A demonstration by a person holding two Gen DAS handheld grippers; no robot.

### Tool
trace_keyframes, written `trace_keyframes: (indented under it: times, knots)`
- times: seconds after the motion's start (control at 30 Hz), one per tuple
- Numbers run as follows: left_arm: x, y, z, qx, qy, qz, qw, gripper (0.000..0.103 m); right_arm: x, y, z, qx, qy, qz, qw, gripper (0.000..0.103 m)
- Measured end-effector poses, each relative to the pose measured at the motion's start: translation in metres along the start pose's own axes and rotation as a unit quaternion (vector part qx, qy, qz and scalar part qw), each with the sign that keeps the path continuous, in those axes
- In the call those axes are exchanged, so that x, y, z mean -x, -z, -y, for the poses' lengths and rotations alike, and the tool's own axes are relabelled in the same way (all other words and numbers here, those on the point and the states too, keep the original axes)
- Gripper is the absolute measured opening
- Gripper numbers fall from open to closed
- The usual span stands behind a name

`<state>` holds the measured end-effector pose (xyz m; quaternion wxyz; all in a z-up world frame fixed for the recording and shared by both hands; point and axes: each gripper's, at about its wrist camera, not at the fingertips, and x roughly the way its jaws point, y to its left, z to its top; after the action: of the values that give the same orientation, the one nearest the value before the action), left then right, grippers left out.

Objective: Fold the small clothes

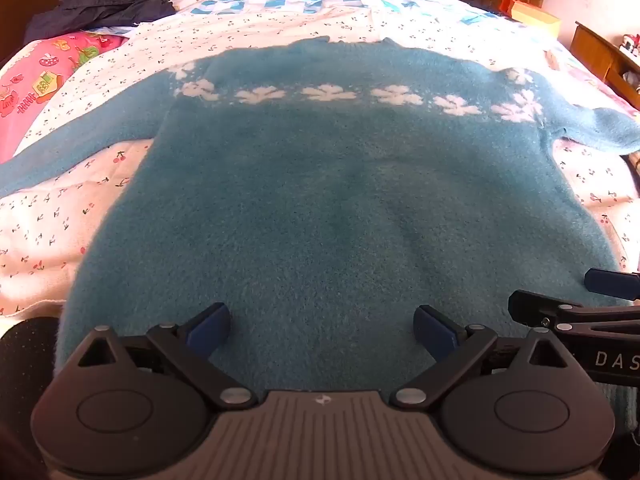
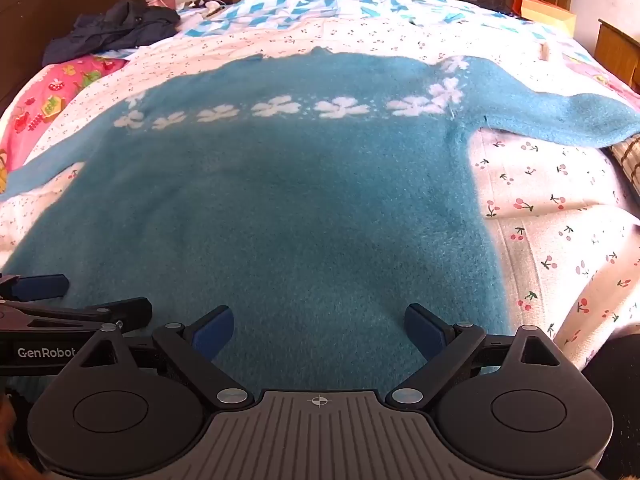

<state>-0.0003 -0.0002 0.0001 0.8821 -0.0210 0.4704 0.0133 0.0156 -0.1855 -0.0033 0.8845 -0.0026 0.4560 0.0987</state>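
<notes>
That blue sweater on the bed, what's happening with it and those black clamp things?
A person holds a two-finger gripper in each hand over a fuzzy blue sweater spread flat on the bed, sleeves out to the sides. The left gripper and the right gripper hang side by side above the hem end, both open, gripping nothing. No fold has been made yet.
</notes>
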Motion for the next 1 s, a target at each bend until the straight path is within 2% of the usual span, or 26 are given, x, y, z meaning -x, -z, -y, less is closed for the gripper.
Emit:
trace_keyframes:
  times: [0.53,1.0]
  knots:
    - [-0.009,0.002,0.006,0.016,0.012,-0.031,0.9993,0.103,-0.008,0.005,0.002,0.001,0.008,-0.009,1.000,0.094]
    - [-0.016,0.002,0.012,0.013,0.005,-0.048,0.9988,0.103,-0.012,0.007,0.004,-0.004,0.007,-0.018,1.000,0.095]
